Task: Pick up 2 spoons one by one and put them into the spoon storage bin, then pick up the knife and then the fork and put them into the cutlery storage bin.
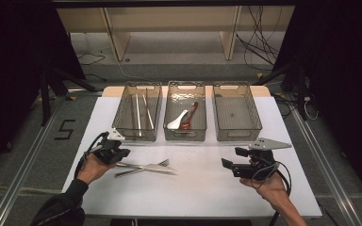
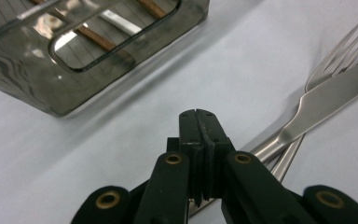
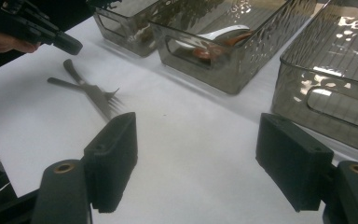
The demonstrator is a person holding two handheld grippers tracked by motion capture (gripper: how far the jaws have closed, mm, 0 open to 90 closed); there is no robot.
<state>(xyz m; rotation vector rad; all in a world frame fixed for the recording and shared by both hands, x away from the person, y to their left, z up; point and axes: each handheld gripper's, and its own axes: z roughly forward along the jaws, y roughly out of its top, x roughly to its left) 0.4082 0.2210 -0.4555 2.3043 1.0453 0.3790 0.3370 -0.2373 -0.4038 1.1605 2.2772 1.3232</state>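
So there's a white table [image 1: 193,188] with three smoky clear bins lined up along the far side. The left bin [image 1: 137,112] has what look like chopsticks [image 1: 140,110] lying lengthwise. The middle bin [image 1: 185,110] has a white spoon [image 1: 176,121] and a reddish-brown spoon [image 1: 189,117] lying together. The right bin [image 1: 236,112] looks bare apart from a tiny dark speck I can't make out.

In front of the left and middle bins, a knife [image 1: 146,166] and a fork [image 1: 143,168] lie crossed on the table, the knife on top, the fork's tines pointing right.

The left gripper [image 1: 118,157] is down at the handle ends of that cutlery. In the left gripper view its jaws are pressed together with no gap, just above the handles. Pretty sure nothing's pinched between them, but the bit right under the jaws is hidden.

The right gripper [image 1: 228,165] hovers over bare table in front of the right bin, well away from the cutlery. Its jaws are spread wide apart with nothing between them, super clear in the right gripper view.
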